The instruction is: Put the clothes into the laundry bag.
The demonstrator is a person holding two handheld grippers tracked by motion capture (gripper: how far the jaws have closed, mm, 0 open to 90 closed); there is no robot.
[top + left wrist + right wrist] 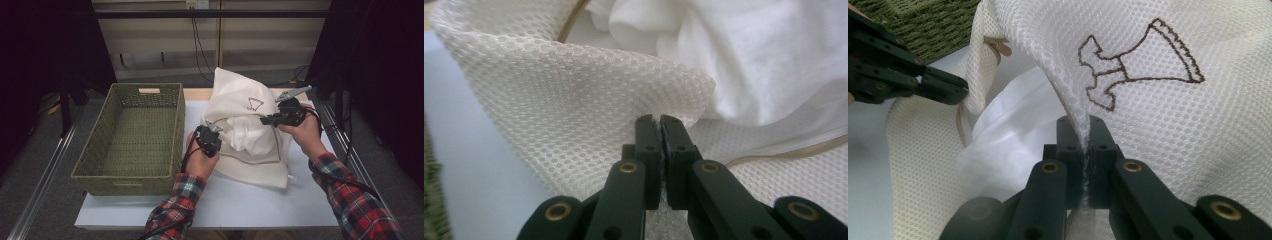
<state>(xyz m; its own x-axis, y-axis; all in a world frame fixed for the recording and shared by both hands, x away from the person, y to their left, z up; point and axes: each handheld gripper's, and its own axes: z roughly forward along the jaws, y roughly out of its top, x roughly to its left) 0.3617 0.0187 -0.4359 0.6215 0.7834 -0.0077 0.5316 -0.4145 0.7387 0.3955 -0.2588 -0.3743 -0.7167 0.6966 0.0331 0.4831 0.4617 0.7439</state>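
Observation:
A white mesh laundry bag (235, 90) with a brown stitched emblem (1133, 65) stands bunched on the white table (240, 200), its mouth held apart. White cloth (252, 136) fills the opening. My left gripper (218, 129) is shut on the bag's near-left edge; in the left gripper view the mesh (564, 90) folds into the closed jaws of the left gripper (659, 120), with the cloth (764, 55) behind. My right gripper (264, 120) is shut on the opposite edge. The right gripper view shows the right gripper (1082, 122) pinching mesh just below the emblem, and the left gripper (960, 92) farther off.
A green woven basket (125, 176) stands with nothing in it at the table's left, close to my left hand. A tan zip band (784, 152) runs along the bag's edge. Bare table lies in front of the bag, and dark floor surrounds the table.

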